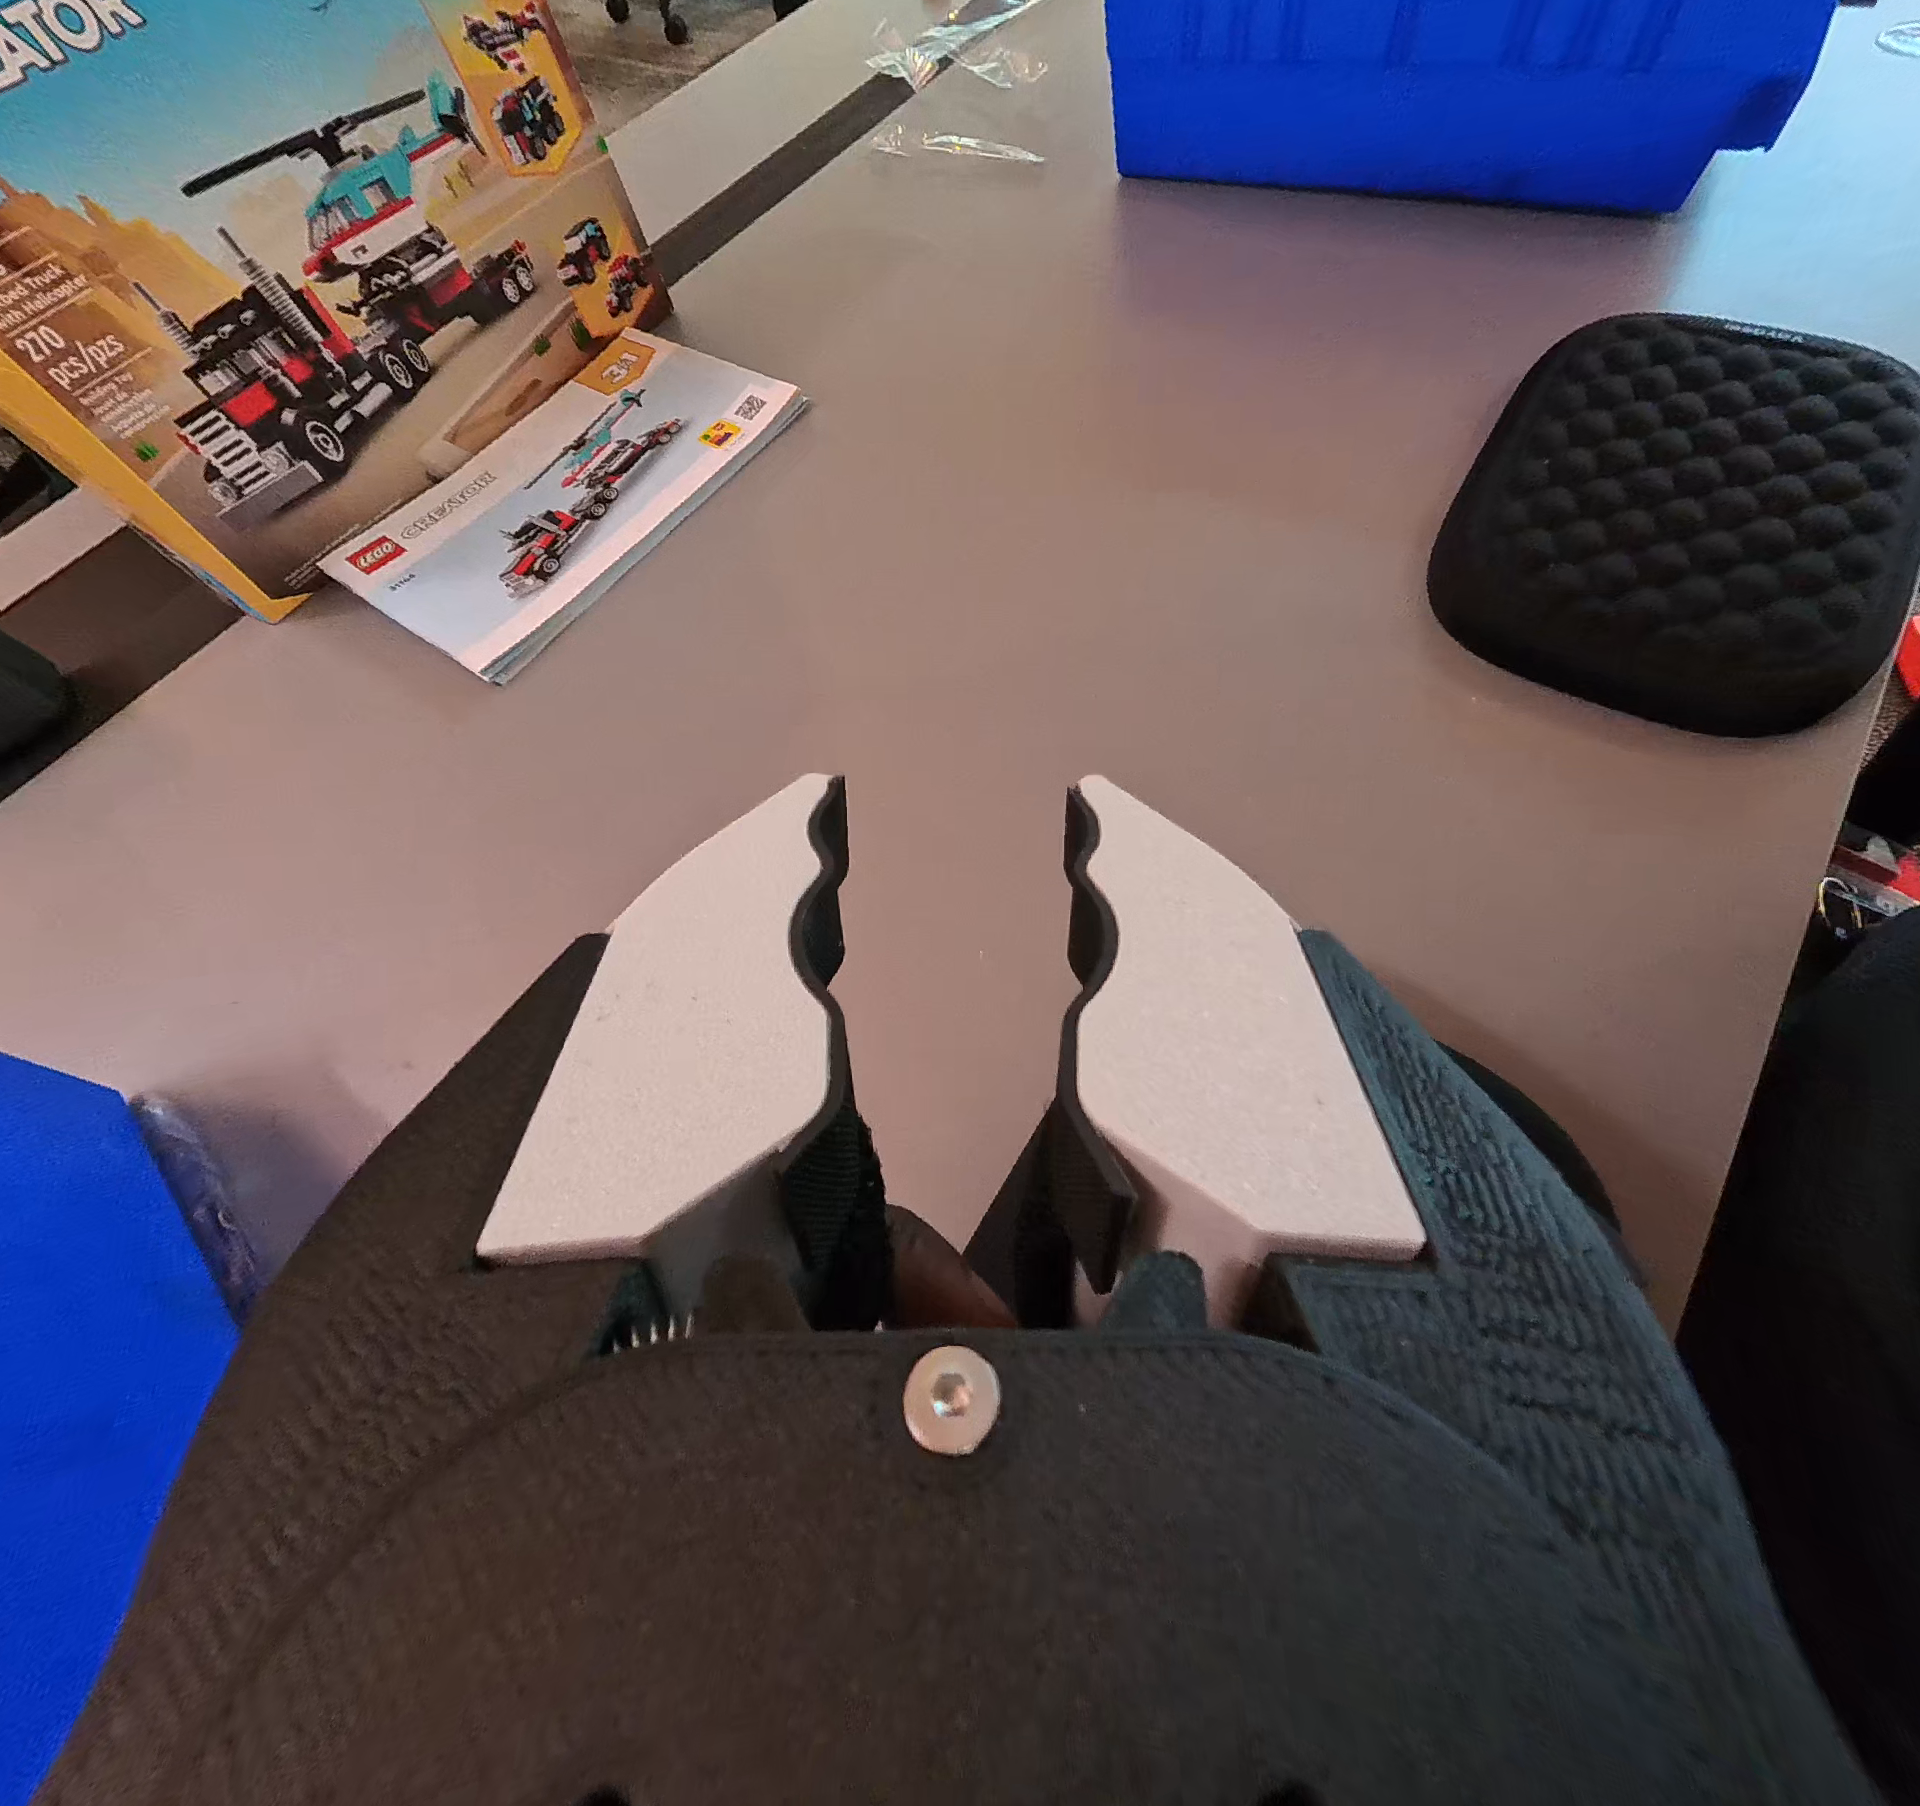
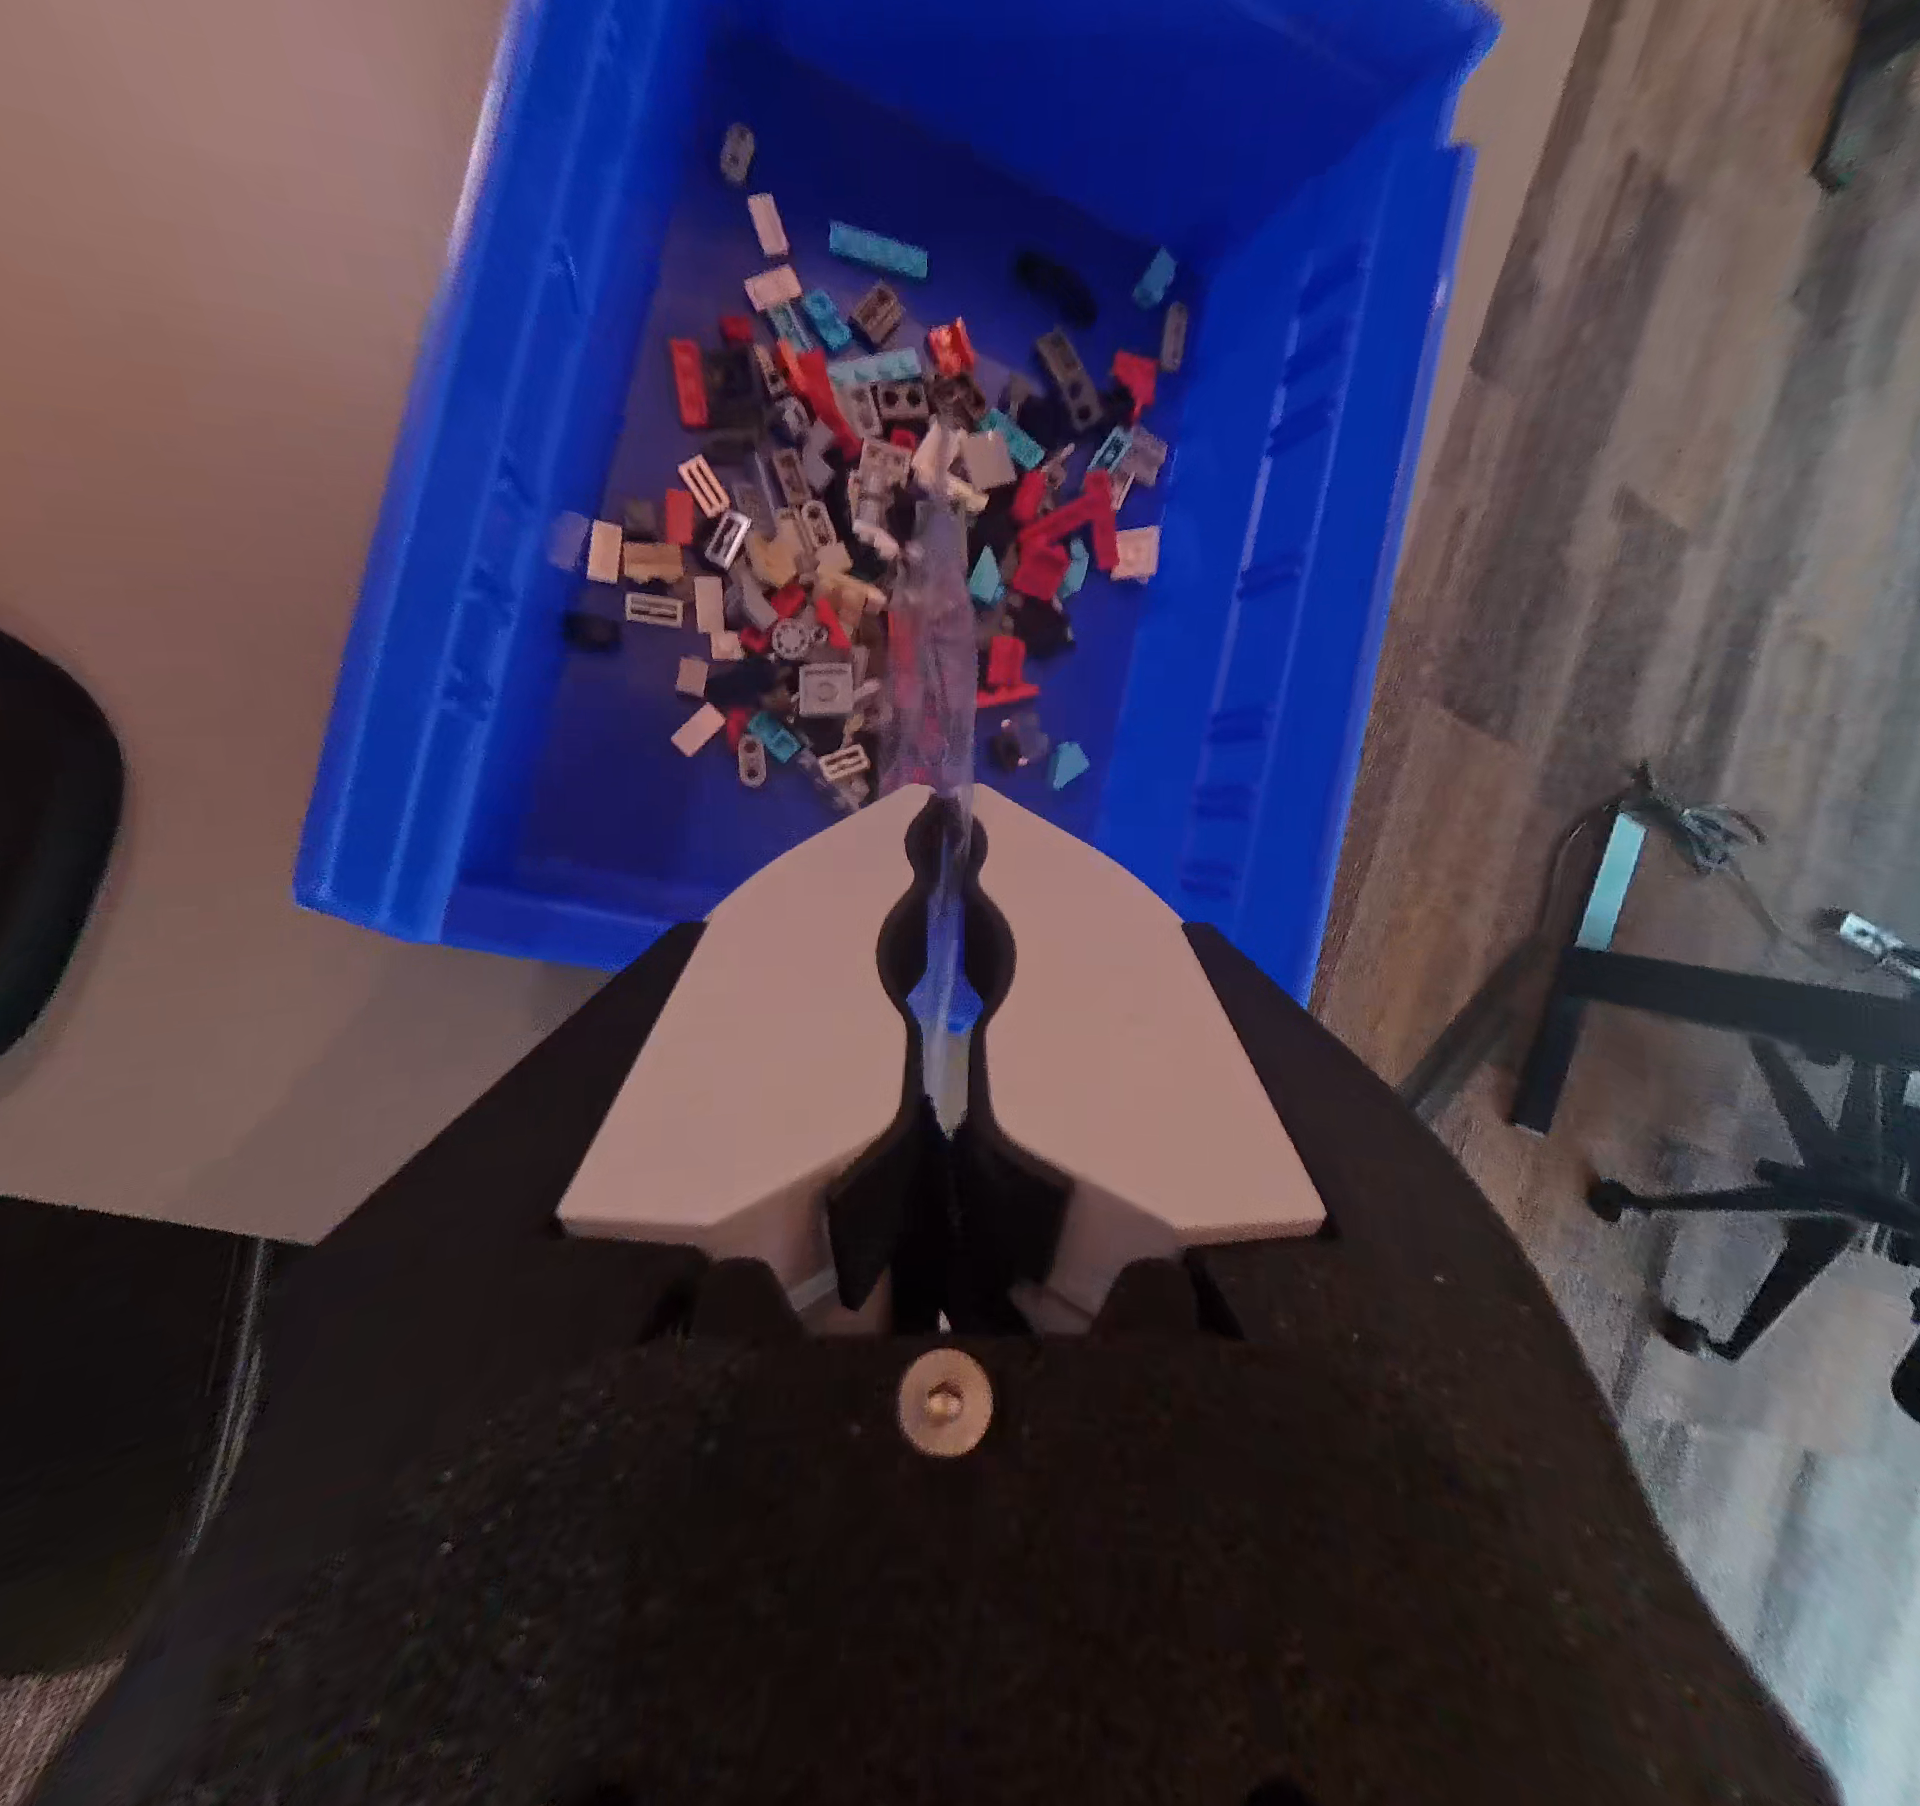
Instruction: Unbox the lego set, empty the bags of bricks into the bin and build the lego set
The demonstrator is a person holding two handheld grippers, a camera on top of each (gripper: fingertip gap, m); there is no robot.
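Clear bag (image 2: 928, 676) pinched btwn right fingers (image 2: 1091, 977), over bin (image 2: 416, 717).

Both grippers: textured black printed bodies, pale grey jaws with wavy black edges, one silver screw each

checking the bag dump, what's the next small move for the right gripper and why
Probably shake the clear bag lightly over the blue bin: the right gripper has its jaws shut on it, it hangs above the brick pile, and a few pieces seem to cling at its lower end.
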